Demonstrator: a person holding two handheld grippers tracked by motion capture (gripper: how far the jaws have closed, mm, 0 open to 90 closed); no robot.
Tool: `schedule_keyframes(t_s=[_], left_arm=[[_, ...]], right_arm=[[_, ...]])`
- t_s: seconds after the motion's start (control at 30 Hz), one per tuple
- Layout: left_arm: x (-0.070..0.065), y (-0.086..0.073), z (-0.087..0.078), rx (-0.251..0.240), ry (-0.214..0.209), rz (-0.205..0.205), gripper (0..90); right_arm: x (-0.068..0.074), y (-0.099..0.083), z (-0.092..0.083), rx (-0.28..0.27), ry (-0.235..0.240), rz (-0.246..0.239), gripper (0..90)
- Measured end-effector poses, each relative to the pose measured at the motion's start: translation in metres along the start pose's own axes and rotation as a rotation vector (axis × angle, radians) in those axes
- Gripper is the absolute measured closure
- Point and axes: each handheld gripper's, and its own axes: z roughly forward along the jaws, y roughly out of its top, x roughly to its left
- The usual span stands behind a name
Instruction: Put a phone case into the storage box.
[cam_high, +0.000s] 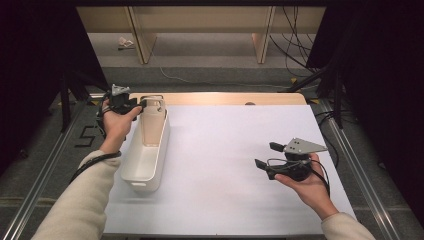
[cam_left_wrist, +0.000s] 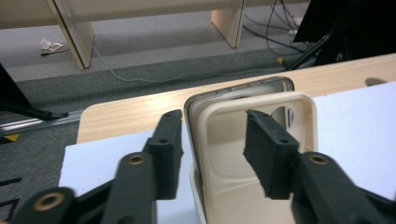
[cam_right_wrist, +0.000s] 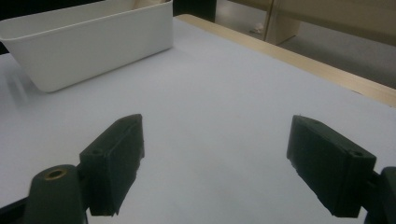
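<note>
A long white bin lies along the left side of the white mat. A beige phone case stands upright at its far end, with a second, greyish case close behind it. My left gripper is at that far end and is open. In the left gripper view the left gripper straddles the left rim of the beige phone case, and a gap shows between the pads and the rim. My right gripper is open wide above the mat at the right, with nothing between its jaws. The right gripper view shows the right gripper pointing toward the white bin.
The white mat covers most of a wooden table, whose bare edge shows at the back. Metal rails run along both sides. Beyond the table are grey floor, wooden furniture legs and cables.
</note>
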Motion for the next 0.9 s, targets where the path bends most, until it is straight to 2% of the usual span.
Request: schedule_keyframes(t_s=[0.07,0.13,0.47,0.6,0.77,0.9], left_arm=[[0.0,0.0,-0.001,0.004,0.012,0.013,52.6],[0.001,-0.001,-0.003,0.004,0.01,0.007,50.6],[-0.002,-0.004,-0.015,0.008,-0.023,-0.002,39.5],[-0.005,-0.005,-0.022,0.002,-0.045,-0.009,33.5],[-0.009,-0.009,-0.03,-0.001,-0.096,-0.009,28.1],[-0.013,-0.011,-0.036,-0.006,-0.105,-0.007,24.0]], right_arm=[[0.0,0.0,0.0,-0.001,0.0,0.0,19.9],[0.0,0.0,0.0,0.0,-0.001,0.0,19.9],[0.0,0.0,0.0,0.001,-0.004,0.001,19.8],[0.0,0.0,0.0,0.0,-0.003,0.001,19.8],[0.0,0.0,0.0,0.001,-0.004,0.002,19.8],[0.0,0.0,0.0,0.002,-0.004,0.002,19.8]])
